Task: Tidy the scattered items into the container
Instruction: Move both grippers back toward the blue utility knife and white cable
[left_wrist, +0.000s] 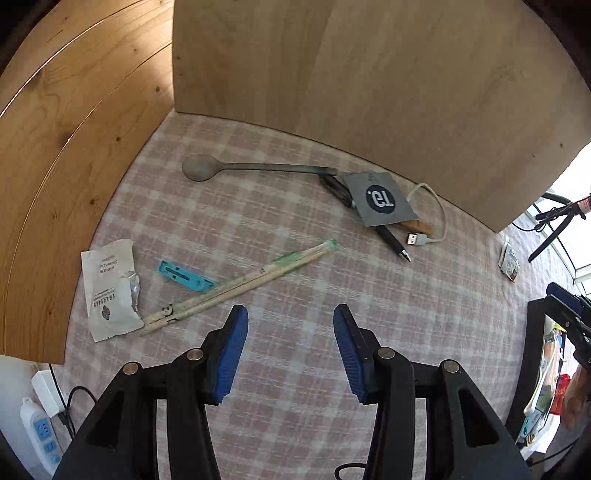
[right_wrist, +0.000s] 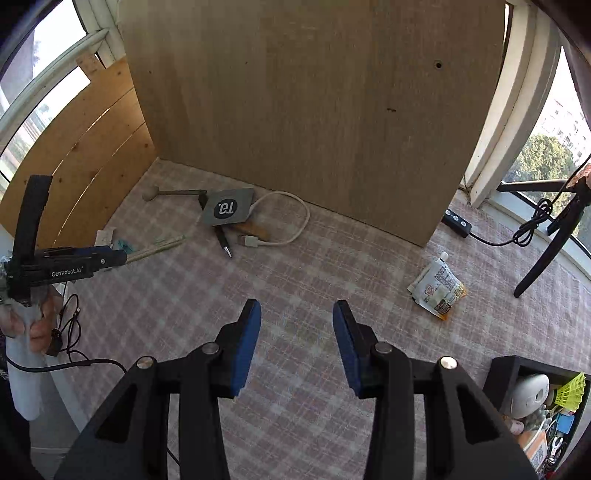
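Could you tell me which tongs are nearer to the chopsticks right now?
Left. The left tongs hang open just in front of the chopsticks; the right tongs hang open farther off, with the chopsticks well beyond them toward the left tongs' side.

Plaid tablecloth (right_wrist: 295, 266) backed by wooden boards (right_wrist: 295, 110); sunlit windows (right_wrist: 554, 140) behind.
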